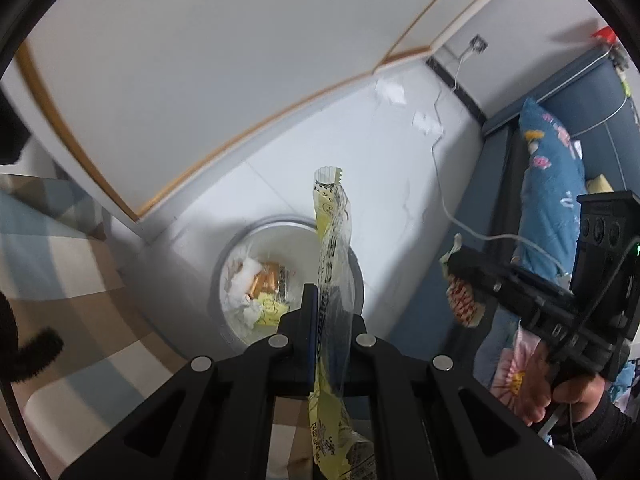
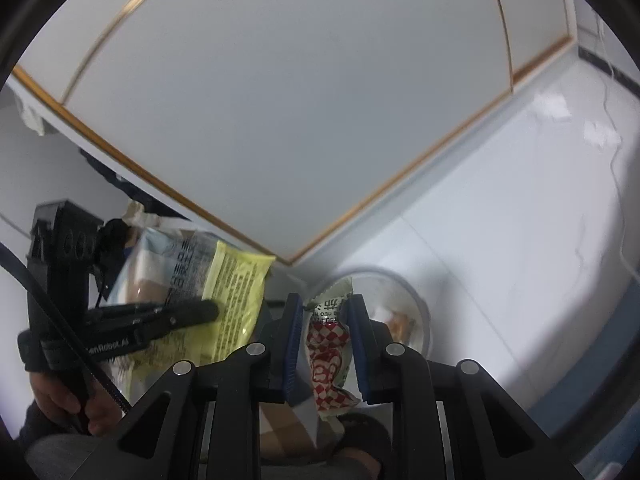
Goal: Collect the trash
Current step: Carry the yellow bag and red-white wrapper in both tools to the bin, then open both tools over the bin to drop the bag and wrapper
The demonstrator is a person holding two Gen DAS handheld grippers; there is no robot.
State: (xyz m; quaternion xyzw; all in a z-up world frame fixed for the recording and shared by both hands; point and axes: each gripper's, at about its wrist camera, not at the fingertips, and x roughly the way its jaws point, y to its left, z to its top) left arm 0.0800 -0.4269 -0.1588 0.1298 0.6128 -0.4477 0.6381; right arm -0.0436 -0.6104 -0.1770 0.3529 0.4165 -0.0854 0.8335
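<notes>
My left gripper (image 1: 325,300) is shut on a long yellow and clear plastic wrapper (image 1: 332,240), which stands up above the pads and hangs down below them. Right behind it on the floor stands a round white trash bin (image 1: 356,264) with tissues and wrappers inside. My right gripper (image 2: 326,316) is shut on a red and white checked snack wrapper (image 2: 326,356). In the left wrist view the right gripper (image 1: 456,280) with that checked wrapper (image 1: 460,300) sits to the right of the bin. The right wrist view shows the left gripper (image 2: 212,312) with the yellow wrapper (image 2: 236,292), and the bin (image 2: 420,312) beyond.
A white wardrobe door with a wood-coloured edge (image 1: 240,140) stands behind the bin. A white cable (image 1: 440,184) runs down the wall. A blue patterned pillow (image 1: 548,184) lies on a bed at right. Checked fabric (image 1: 60,264) fills the lower left. A person's hand (image 1: 576,396) grips the right tool.
</notes>
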